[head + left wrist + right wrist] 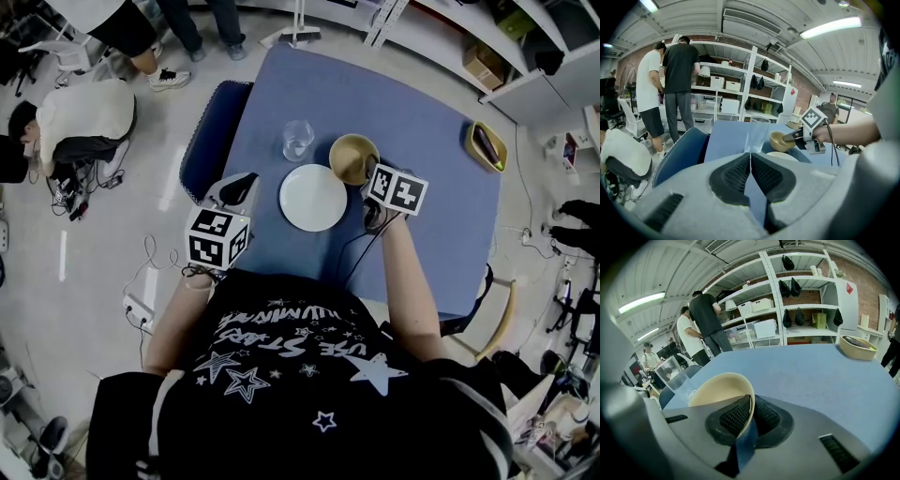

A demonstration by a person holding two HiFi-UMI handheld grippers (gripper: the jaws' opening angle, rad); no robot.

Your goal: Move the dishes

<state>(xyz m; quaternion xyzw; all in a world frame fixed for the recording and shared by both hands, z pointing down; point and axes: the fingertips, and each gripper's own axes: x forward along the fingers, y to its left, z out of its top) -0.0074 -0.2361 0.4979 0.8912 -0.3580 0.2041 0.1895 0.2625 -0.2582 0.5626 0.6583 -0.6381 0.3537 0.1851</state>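
A tan bowl (352,157) hangs tilted just over the blue table (422,122), its rim pinched between the jaws of my right gripper (373,180). In the right gripper view the tan bowl (719,389) fills the space left of the right gripper (750,416), whose pads close on its wall. A white plate (313,197) lies flat beside it. Behind the plate stands a clear glass (297,140), also seen as the glass (753,136) past the left gripper (750,161). My left gripper (236,190) hovers at the table's left edge, shut with nothing in it.
A yellow-green dish (487,145) holding a dark object sits at the table's far right corner. A blue chair (211,131) stands against the table's left side. Two people (670,84) stand by white shelves (740,89) beyond the table. Cables lie on the floor (141,272).
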